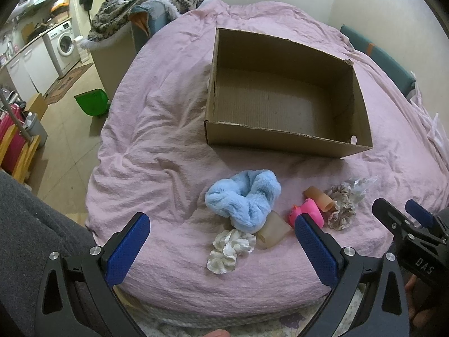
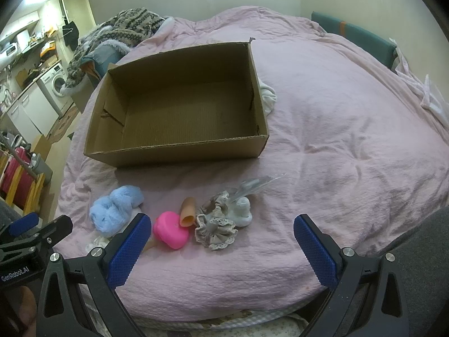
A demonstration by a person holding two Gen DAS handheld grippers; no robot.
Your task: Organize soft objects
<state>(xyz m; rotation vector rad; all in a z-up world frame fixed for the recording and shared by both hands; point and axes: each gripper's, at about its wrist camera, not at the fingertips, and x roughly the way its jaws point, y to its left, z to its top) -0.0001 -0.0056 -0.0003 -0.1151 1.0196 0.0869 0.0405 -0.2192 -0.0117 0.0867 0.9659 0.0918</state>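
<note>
Part of the little pile is hard to read from here. The pink rubbery toy (image 2: 169, 233) is half covered by the left gripper's finger in the left wrist view, and only the other view shows it whole, a rounded bright lump. The two tan tube-like pieces (image 1: 273, 233) (image 2: 187, 213) look translucent; what they are I cannot tell. A clear crinkly wrapper (image 2: 254, 184) lies at the far edge of the pile, next to something small and white (image 2: 242, 214) that I can't make out. A white cloth (image 2: 268, 98) pokes out from behind the cardboard box (image 1: 283, 137), mostly hidden.

The soft things sit in a loose cluster on the pink duvet (image 2: 350, 140), near the bed's front edge and short of the box. The fluffy blue scrunchie (image 1: 242, 199) is the largest, twisted on itself. Just in front of it lies a cream ruffled scrunchie (image 1: 228, 250), and to the right a beige lace-trimmed scrunchie (image 2: 214, 229), touching the pink toy's neighbour tube.

The box stands open on the duvet, its corrugated floor bare.

Both tools hang above the bed's edge. The left gripper (image 1: 221, 250) has its blue fingers (image 1: 127, 245) spread wide, gripping nothing. The right gripper (image 2: 223, 248) is likewise spread wide and holds nothing.
</note>
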